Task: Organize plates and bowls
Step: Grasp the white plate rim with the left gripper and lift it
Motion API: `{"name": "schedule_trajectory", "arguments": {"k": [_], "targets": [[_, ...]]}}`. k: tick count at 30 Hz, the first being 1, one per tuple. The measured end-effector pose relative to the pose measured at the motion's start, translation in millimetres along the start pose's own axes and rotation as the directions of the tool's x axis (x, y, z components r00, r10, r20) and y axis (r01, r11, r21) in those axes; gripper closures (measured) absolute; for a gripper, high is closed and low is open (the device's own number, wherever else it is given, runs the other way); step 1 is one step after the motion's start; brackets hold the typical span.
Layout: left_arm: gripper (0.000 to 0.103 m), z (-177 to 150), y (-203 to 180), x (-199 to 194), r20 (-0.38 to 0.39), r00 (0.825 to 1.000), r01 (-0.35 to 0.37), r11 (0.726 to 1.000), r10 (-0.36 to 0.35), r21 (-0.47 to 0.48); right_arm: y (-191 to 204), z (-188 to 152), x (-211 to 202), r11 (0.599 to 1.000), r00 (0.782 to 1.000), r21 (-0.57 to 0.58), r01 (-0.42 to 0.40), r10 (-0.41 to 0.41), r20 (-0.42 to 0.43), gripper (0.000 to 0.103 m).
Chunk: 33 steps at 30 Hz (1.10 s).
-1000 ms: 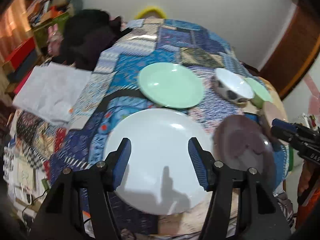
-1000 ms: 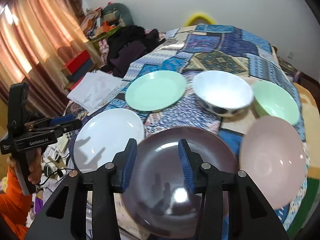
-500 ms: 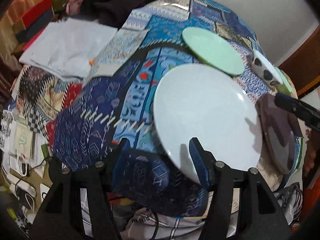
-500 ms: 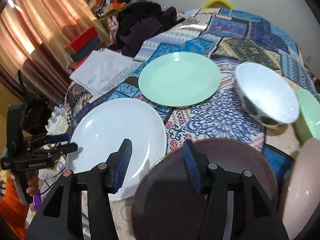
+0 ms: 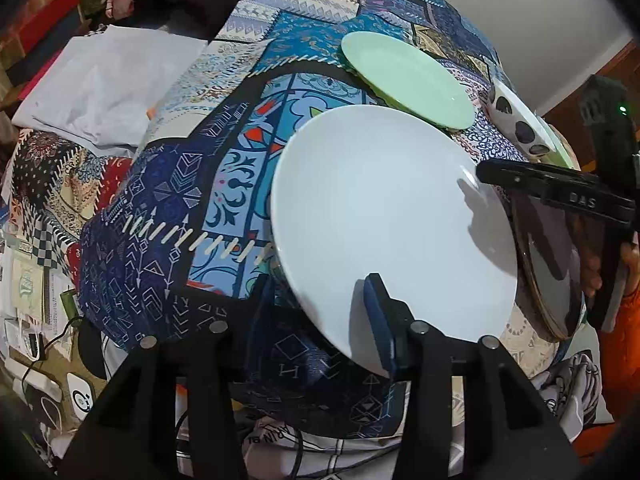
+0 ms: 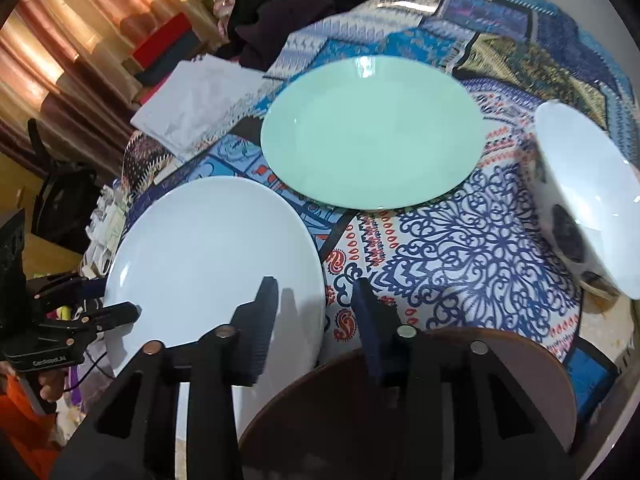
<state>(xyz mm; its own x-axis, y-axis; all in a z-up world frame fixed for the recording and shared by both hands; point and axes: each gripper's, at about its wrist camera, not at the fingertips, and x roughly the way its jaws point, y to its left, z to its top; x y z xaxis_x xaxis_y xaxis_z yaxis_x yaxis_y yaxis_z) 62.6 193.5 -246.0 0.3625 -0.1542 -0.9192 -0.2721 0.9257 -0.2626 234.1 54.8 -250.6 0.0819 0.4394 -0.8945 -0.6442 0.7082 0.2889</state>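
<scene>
1. Over the last second the left hand-held gripper (image 5: 320, 316) has swung from hovering over the middle of the white plate (image 5: 384, 216) to the plate's near edge. Its fingers are apart and now straddle that rim, one pad above the plate face and the other below the edge against the patchwork cloth (image 5: 224, 160). I judge this to be the start of a grasp; the plate is not yet clamped or lifted.
2. The right hand-held gripper (image 6: 316, 308) has also moved: a second ago it framed the brown plate (image 6: 520, 384), and now that plate sits under its body while its open fingers point over the gap between the white plate (image 6: 208, 256) and the brown one. It holds nothing.
3. The white plate lies flat on the worktop at its near left, just beside the brown plate; from the left wrist view the right gripper's tip reaches over the white plate's far-right rim.
4. Beyond them rests the mint-green plate (image 6: 372, 128), close to the white plate's far edge, though I cannot tell whether they touch.
5. Farther right stands the white bowl with dark spots (image 6: 588, 200), apart from the plates.
6. Stacking looks barely begun: every plate lies singly.
</scene>
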Motion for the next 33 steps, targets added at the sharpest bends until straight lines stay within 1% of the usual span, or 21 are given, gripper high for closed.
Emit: {"name": "schedule_trajectory", "arguments": {"k": [2, 4, 8, 13, 15, 17, 24, 27, 33], "targets": [[0.058, 0.7, -0.8, 0.7, -0.009, 1.000, 0.006, 1.000, -0.006, 0.000, 0.0, 2.2, 4.9, 1.000, 1.000, -0.007, -0.005, 0.005, -0.020, 0.070], [0.058, 0.0, -3.0, 0.9, -0.019, 1.000, 0.012, 1.000, -0.012, 0.010, 0.6, 4.5, 8.1, 1.000, 1.000, -0.016, -0.001, 0.001, -0.027, 0.072], [0.058, -3.7, -9.5, 1.3, -0.030, 0.999, 0.022, 0.999, -0.021, 0.031, 5.0, 5.9, 14.6, 0.999, 0.999, -0.036, -0.011, 0.009, -0.041, 0.073], [0.058, -7.0, -15.4, 2.9, -0.032, 0.999, 0.033, 0.998, -0.032, 0.051, 13.4, 7.6, 22.9, 0.996, 0.998, -0.089, 0.011, -0.017, -0.058, 0.073], [0.058, -7.4, -17.8, 3.9, -0.035, 0.999, 0.041, 0.997, -0.039, 0.058, 15.9, 9.0, 25.7, 0.995, 0.998, -0.101, 0.007, -0.013, -0.064, 0.072], [0.057, -8.0, -20.4, 3.7, -0.028, 0.999, 0.029, 0.998, -0.027, 0.063, 18.6, 9.5, 27.5, 0.994, 0.998, -0.104, 0.010, -0.017, -0.065, 0.072], [0.058, -5.7, -14.1, -0.4, -0.011, 0.999, 0.047, 0.999, -0.047, 0.011, 18.2, 9.1, 22.9, 0.997, 0.999, -0.070, 0.019, -0.023, -0.047, 0.072], [0.058, -6.7, -11.2, -2.7, 0.008, 0.999, 0.032, 0.999, -0.032, 0.003, 20.4, 5.8, 18.9, 0.998, 0.999, -0.066, 0.013, -0.016, -0.040, 0.072], [0.058, -3.9, 3.2, -7.7, 0.035, 0.999, 0.035, 0.998, -0.033, -0.059, 29.5, 5.2, 9.6, 0.998, 1.000, -0.059, 0.001, -0.001, 0.000, 0.073]]}}
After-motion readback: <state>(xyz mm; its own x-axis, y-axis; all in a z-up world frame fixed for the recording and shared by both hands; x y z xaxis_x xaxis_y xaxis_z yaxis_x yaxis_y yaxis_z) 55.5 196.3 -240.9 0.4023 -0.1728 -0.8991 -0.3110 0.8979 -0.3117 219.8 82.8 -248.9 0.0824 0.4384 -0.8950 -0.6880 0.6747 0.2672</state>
